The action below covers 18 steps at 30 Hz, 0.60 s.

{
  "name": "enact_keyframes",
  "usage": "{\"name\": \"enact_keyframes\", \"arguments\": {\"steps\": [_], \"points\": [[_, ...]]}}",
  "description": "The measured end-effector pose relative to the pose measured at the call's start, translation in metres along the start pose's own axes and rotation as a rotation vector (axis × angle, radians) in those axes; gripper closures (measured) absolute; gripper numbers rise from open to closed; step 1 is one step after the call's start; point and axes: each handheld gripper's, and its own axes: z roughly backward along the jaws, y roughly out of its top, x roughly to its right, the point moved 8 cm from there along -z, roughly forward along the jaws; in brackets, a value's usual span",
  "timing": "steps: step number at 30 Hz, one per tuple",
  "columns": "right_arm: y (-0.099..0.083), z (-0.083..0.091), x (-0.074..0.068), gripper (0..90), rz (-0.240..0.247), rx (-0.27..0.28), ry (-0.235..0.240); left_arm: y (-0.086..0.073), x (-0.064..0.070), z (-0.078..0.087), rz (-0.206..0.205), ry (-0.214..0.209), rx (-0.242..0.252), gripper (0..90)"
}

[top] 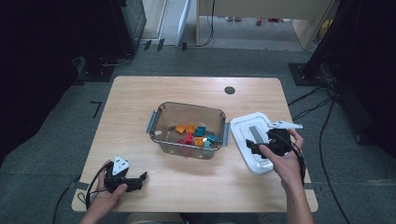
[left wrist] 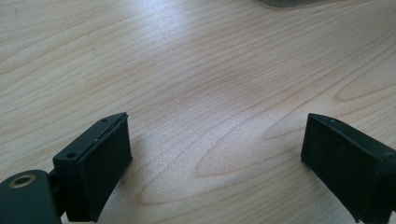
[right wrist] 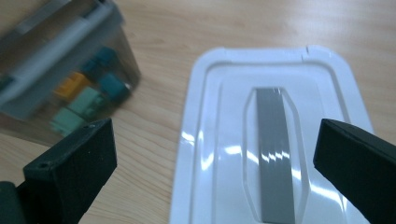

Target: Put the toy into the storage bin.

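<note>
High view puts your left tongs (top: 140,179) at about seven o'clock on the worktop (top: 130,100), low over bare wood near the front edge, with your left hand (top: 108,191) wrapped around the body and the grey three-cornered plate on top. In the left gripper view the left tongs (left wrist: 215,149) stand wide apart, nothing between the black pads but wood grain, and the pads sit close to the surface.

Your right tongs (top: 252,147) are at about four o'clock, held by your right hand (top: 280,158) over the white lid (top: 243,126). In the right gripper view the right tongs (right wrist: 215,149) are also spread wide and hold nothing; the white lid (right wrist: 219,93) lies flat on the worktop beneath them, and its grey handle strip (right wrist: 273,154) runs between the two pads. You cannot tell from these pictures whether the pads touch the lid.

Just at nine o'clock of the lid, near the centre of the worktop, stands the clear bin (top: 163,112) with grey latches at both ends. Inside it lie small coloured blocks (top: 194,134): orange, teal and red. The right gripper view catches a blurred corner of the clear bin (right wrist: 28,126) at its ten o'clock, with orange and teal blocks showing through the wall.

A dark round grommet (top: 229,90) sits in the worktop at about one o'clock, near the far edge.
</note>
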Motion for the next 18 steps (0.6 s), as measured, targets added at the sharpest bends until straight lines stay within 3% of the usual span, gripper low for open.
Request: {"name": "enact_keyframes", "arguments": {"steps": [4,8,12,14,18], "points": [[-0.017,-0.016,0.016,0.0,-0.015,-0.046,-0.030,0.000,0.000,0.000,0.000,0.000,-0.001,8.1],[-0.025,-0.024,0.033,7.1,-0.056,-0.012,-0.090,0.000,0.000,0.000,-0.001,0.000,-0.001,8.1],[-0.031,-0.030,0.042,7.5,-0.083,-0.019,-0.110,0.000,0.000,0.000,-0.001,0.000,0.000,8.1],[-0.034,-0.032,0.045,13.8,-0.082,-0.020,-0.125,0.000,0.000,0.000,-0.001,0.000,0.000,8.1],[-0.038,-0.036,0.047,16.8,-0.079,-0.023,-0.139,0.000,0.000,0.000,-0.001,0.000,0.000,8.1]]}}
